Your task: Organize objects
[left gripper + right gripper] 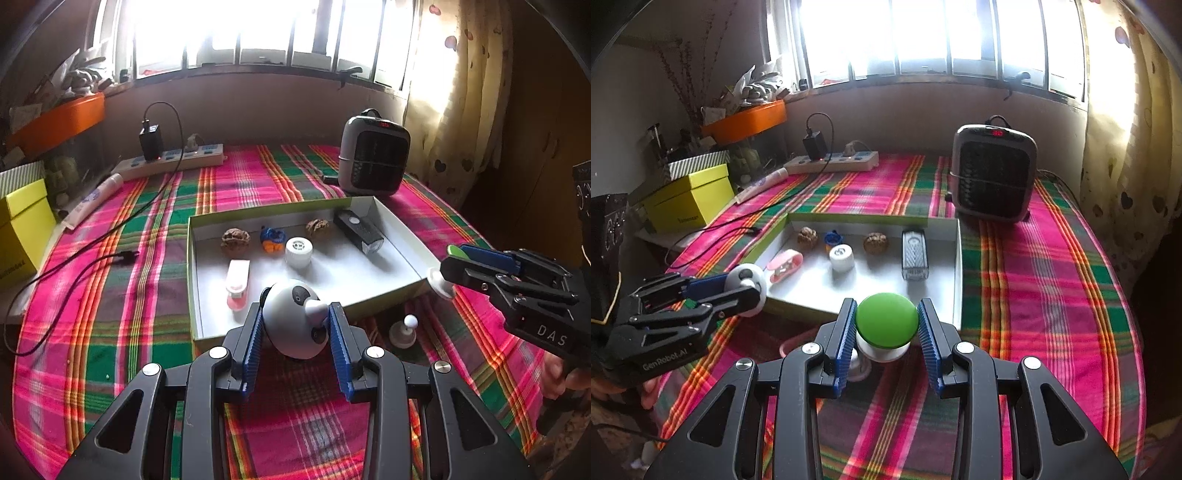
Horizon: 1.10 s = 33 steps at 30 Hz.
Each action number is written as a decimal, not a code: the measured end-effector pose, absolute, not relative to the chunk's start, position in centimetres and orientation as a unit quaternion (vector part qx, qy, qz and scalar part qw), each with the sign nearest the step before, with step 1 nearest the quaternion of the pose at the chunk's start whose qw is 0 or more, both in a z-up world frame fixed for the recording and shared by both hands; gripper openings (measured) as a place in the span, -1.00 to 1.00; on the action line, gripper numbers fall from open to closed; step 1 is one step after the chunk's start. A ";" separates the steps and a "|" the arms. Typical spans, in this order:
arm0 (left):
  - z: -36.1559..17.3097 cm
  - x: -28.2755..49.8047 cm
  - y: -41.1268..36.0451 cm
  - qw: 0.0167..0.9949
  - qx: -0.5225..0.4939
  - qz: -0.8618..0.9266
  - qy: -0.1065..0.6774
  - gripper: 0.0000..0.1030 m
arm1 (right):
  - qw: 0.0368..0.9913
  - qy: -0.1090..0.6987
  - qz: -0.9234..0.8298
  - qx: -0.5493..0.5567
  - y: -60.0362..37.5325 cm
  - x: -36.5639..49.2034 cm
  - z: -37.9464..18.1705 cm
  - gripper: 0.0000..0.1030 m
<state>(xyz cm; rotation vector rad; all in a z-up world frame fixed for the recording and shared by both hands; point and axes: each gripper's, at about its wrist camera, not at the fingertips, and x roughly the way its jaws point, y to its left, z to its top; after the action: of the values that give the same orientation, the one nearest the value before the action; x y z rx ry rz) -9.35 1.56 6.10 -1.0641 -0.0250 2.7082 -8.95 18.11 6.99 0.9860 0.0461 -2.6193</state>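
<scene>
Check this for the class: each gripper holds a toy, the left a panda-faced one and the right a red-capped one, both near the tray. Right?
Not quite. The right gripper holds a green-capped toy, not red, as the right wrist view shows. The left gripper does hold the panda-faced toy near the tray.

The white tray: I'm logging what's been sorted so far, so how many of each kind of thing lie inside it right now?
In the white tray:
Walnuts: 2
White cap: 1
Blue and orange toy: 1
Pink and white clip: 1
Black rectangular device: 1
Total: 6
</scene>
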 end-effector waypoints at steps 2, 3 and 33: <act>6.1 -9.9 1.7 0.114 -0.365 0.924 -0.006 -0.37 | 0.175 0.012 -0.922 0.346 18.0 -9.7 7.2 -0.32; 6.1 -10.2 1.8 0.115 -0.366 0.923 -0.006 -0.37 | 0.179 0.011 -0.921 0.347 17.9 -9.9 7.2 -0.32; 3.3 -16.9 2.7 0.099 -0.397 0.912 -0.004 -0.37 | 0.230 0.041 -0.883 0.408 14.8 -19.5 3.3 -0.32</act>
<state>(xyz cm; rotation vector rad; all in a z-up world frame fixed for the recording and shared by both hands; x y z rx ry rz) -16.88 2.70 3.34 -1.1751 -0.0108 2.6985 -19.54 14.77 3.31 1.1231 0.1129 -2.4284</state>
